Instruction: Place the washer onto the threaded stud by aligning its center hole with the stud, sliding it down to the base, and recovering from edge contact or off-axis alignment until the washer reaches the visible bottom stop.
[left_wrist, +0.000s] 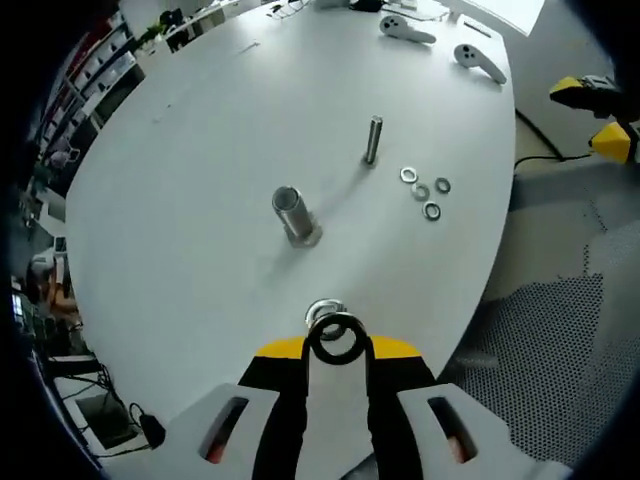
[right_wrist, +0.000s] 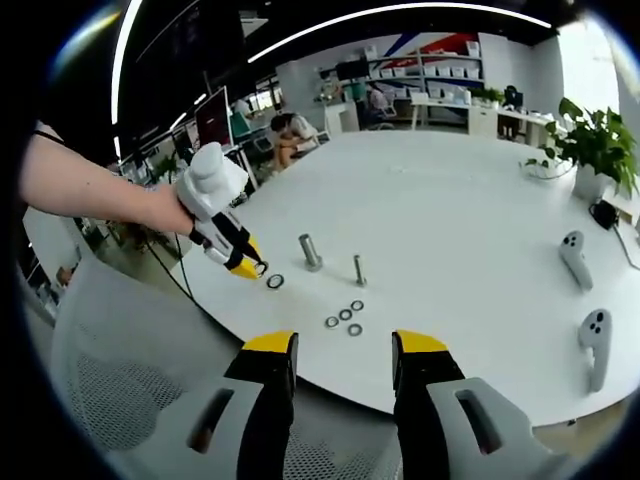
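Washer (left_wrist: 337, 339) sits clamped between the yellow-tipped jaws of the left gripper (left_wrist: 337, 352), held near the table's near edge in the left gripper view. Just beyond it another ring-shaped part (left_wrist: 322, 312) lies on the white table (left_wrist: 200, 180). Farther out stands a thick metal cylinder (left_wrist: 293, 213) on a base, and beyond it to the right the slim threaded stud (left_wrist: 373, 140), upright and bare. Four spare washers (left_wrist: 425, 193) lie in a loose cluster right of the stud. Two white controllers (left_wrist: 440, 42) rest at the far edge. In the right gripper view, the right gripper (right_wrist: 343, 365) hangs off the table's near edge with jaws apart, gripping nothing, while a person's hand (right_wrist: 170, 212) holds the left gripper over the table.
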